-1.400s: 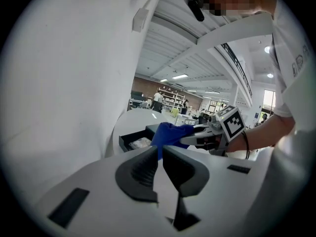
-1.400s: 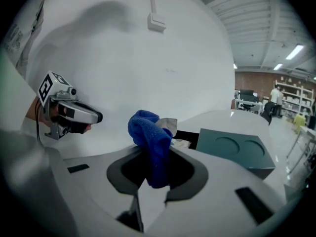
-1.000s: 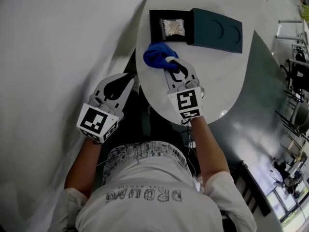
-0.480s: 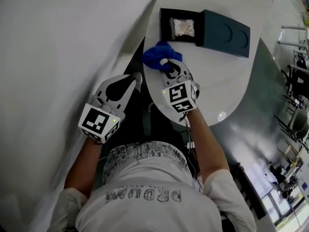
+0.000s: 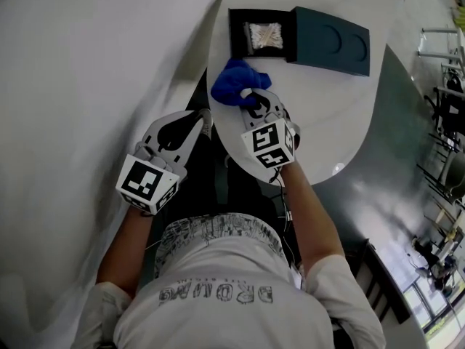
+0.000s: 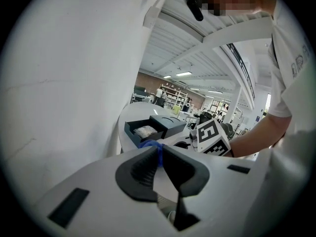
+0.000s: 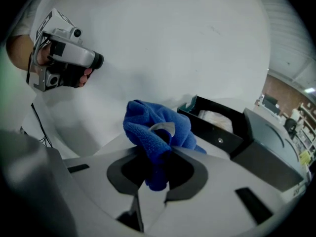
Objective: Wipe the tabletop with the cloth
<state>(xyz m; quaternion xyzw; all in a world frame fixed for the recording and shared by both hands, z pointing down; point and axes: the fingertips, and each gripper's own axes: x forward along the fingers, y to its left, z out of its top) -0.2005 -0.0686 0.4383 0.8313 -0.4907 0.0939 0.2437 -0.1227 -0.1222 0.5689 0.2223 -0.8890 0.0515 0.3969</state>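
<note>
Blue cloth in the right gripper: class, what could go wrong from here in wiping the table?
The cloth is bunched in the right gripper's jaws, so little of it may touch the tabletop. The open box sits just beyond the cloth; a forward stroke might shove it.

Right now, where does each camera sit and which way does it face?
Head view: on the person's head, looking steeply down at the table; shows both forearms, left gripper and right gripper.
Left gripper view: rides the left gripper beside the table, facing the box; shows its shut jaws and the right forearm.
Right gripper view: over the table, facing the box along jaws shut on the cloth.
Shared: all three see the box.
</note>
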